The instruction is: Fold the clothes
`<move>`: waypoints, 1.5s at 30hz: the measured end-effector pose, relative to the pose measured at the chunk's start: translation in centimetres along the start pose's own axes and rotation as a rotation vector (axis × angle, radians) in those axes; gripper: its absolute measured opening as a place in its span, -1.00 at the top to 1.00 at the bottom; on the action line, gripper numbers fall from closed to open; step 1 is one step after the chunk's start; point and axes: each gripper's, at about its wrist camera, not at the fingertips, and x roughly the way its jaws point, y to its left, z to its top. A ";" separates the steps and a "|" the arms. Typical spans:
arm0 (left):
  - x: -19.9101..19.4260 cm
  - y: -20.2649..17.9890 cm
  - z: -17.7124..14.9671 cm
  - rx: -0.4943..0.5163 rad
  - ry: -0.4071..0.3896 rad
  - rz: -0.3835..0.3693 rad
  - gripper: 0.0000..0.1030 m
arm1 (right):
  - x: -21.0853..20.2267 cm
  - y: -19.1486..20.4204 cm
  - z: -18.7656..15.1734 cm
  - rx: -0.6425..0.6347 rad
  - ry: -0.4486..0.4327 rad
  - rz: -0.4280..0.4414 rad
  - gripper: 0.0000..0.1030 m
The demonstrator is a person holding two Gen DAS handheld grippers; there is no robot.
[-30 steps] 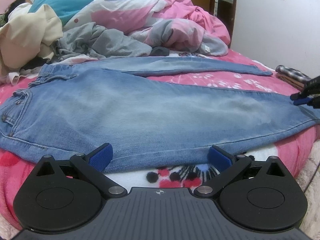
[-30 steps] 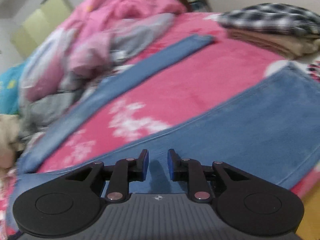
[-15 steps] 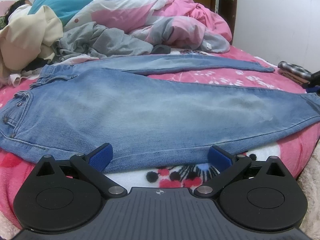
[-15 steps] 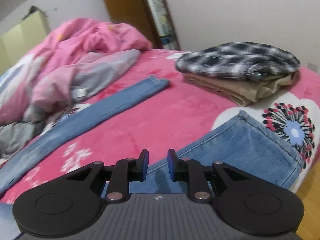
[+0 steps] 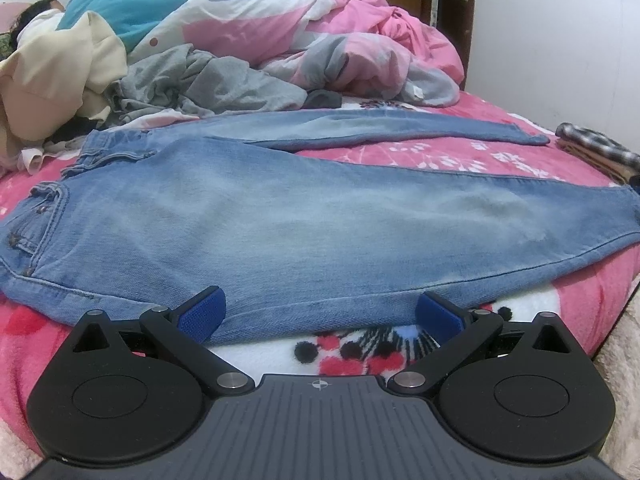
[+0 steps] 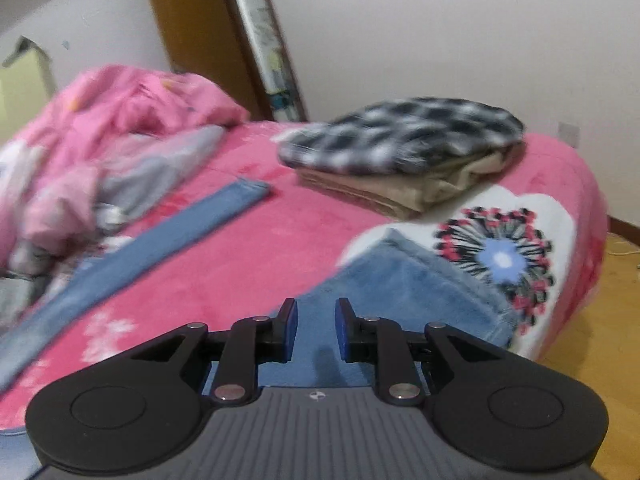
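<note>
Blue jeans (image 5: 280, 216) spread flat on the pink bed (image 5: 440, 152), legs pointing right, one near and one far. Left tongs (image 5: 319, 312) wide apart at the near edge of the jeans, holding nothing. Right tongs (image 6: 317, 322) a little apart over the near leg's end, with folded clothes (image 6: 404, 152) far right.

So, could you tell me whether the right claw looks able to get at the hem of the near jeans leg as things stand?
Probably yes. The right claw hangs over the near leg of the jeans, slightly open and empty, and the hem lies flat just ahead on the blanket with nothing on it. The folded stack sits well beyond.
</note>
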 end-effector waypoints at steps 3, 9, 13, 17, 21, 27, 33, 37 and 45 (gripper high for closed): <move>-0.4 0.2 0.2 -0.015 -0.003 0.009 -1.00 | -2.3 2.2 -0.4 -0.051 -0.008 0.112 0.59; -1.5 1.4 0.5 -0.067 -0.019 0.040 -1.00 | -5.4 8.2 -2.5 -0.138 0.050 0.338 0.59; -1.8 2.8 1.0 -0.120 -0.028 0.052 -1.00 | -6.2 12.1 -5.2 -0.222 0.118 0.436 0.59; -1.4 3.9 1.2 -0.136 -0.006 0.091 -1.00 | -6.4 15.2 -7.9 -0.288 0.173 0.483 0.59; -0.8 5.0 1.4 -0.145 0.020 0.134 -1.00 | -7.0 17.8 -10.3 -0.342 0.226 0.528 0.59; -0.5 6.4 0.8 -0.171 0.040 0.167 -1.00 | -7.9 19.9 -13.0 -0.430 0.261 0.558 0.59; -0.6 6.8 0.5 -0.182 0.034 0.163 -1.00 | -7.8 19.9 -15.2 -0.419 0.347 0.565 0.59; -0.6 6.8 0.4 -0.184 0.028 0.160 -1.00 | -8.0 19.6 -15.2 -0.403 0.362 0.572 0.59; -2.1 8.4 0.8 -0.269 -0.041 0.159 -1.00 | -8.0 19.8 -15.2 -0.398 0.373 0.561 0.59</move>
